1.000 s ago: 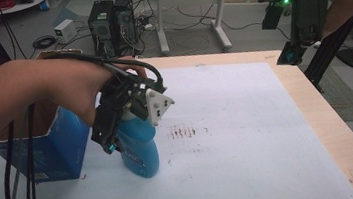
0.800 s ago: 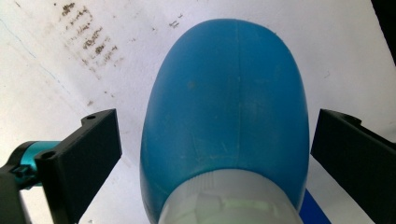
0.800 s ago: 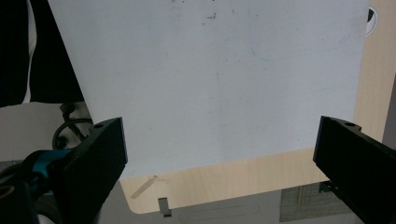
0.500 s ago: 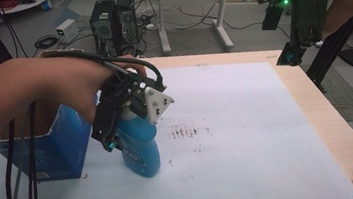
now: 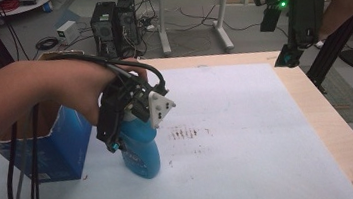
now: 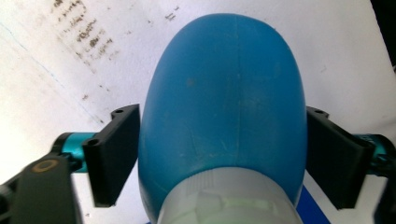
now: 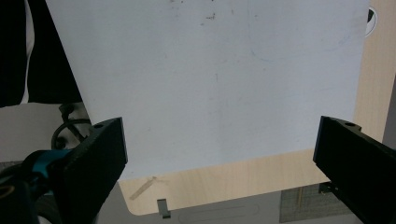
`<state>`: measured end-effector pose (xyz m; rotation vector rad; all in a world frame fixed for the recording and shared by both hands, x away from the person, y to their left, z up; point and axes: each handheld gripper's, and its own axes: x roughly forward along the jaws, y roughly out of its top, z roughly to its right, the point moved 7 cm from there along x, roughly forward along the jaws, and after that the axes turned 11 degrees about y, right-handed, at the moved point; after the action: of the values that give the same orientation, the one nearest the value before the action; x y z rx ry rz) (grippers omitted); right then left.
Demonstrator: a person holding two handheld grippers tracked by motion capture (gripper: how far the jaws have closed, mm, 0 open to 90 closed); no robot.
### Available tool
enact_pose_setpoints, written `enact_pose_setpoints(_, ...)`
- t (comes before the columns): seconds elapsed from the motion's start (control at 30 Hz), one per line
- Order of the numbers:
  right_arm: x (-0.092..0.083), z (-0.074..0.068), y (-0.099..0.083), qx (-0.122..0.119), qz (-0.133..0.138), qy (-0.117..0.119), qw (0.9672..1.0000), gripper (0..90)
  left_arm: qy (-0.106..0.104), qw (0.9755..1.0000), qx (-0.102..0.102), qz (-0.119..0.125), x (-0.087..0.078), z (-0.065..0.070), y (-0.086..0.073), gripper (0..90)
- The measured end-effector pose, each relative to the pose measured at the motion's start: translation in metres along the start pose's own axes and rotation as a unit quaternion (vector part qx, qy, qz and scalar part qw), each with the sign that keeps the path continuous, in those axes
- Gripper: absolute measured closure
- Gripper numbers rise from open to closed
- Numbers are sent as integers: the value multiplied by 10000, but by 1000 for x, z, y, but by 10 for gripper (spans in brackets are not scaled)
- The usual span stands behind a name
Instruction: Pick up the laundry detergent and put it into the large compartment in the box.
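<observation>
A workshop table under a white sheet, with a blue bottle gripped from above.

The white sheet (image 5: 260, 139) covers a pale wooden table (image 5: 340, 143); behind it the floor holds computer towers (image 5: 115, 27) and loose cables. The blue bottle (image 5: 141, 148) stands upright on the sheet near the left edge, just beside an open blue box (image 5: 66, 147), with a patch of dark smudges (image 5: 188, 133) a little way off. The bottle's label carries light print too small to read. The left gripper (image 5: 114, 143) reaches down over the bottle; its jaws have just been closing, and in the left gripper view both black pads press the bottle's (image 6: 224, 102) flanks. Earlier the jaws stood wider, while hand and bottle sit where they were. The right gripper (image 7: 219, 168) hangs with its jaws wide apart above the sheet's edge, holding nothing.
</observation>
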<state>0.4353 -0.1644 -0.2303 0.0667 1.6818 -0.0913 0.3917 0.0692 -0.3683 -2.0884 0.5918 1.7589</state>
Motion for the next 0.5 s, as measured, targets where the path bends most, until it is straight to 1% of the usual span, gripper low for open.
enact_pose_setpoints(0.03, 0, 0, 0, 0, 0, 0, 10000, 19, 0, 10000, 0, 0, 0, 0, 0, 193)
enact_pose_setpoints(0.07, 0, 0, 0, 20, -4, -2, 10000, 19, 33, 10000, 41, -52, 0, -1, -1, 193)
enact_pose_setpoints(0.17, 0, 0, -2, 20, -3, -8, 10000, 19, 38, 10000, 51, -63, 0, -1, -1, 195)
enact_pose_setpoints(0.2, 0, 0, -2, 17, -3, -9, 10000, 19, 12, 10000, 5, -38, 0, -1, 0, 201)
enact_pose_setpoints(0.27, 0, 1, -2, -1, -10, -13, 10000, 19, 3, 10000, 7, -44, 0, -1, 0, 216)
enact_pose_setpoints(0.3, 0, 0, -2, 49, -22, -12, 10000, 19, 11, 10000, -5, -44, 0, 0, 1, 218)
enact_pose_setpoints(0.33, 0, 0, -2, 49, -22, -12, 10000, 19, 11, 10000, -5, -44, 0, 0, 1, 226)
enact_pose_setpoints(0.37, 1, 0, -2, 25, -18, -12, 10000, 19, -27, 10000, 42, -45, 0, 0, 1, 226)
enact_pose_setpoints(0.4, 1, 0, -2, 25, -18, -12, 10000, 19, -27, 10000, 42, -45, 0, 0, 1, 244)
enact_pose_setpoints(0.5, 1, 1, -1, 7, -23, -5, 10000, 19, -12, 10000, 25, 5, -2, 1, 3, 252)
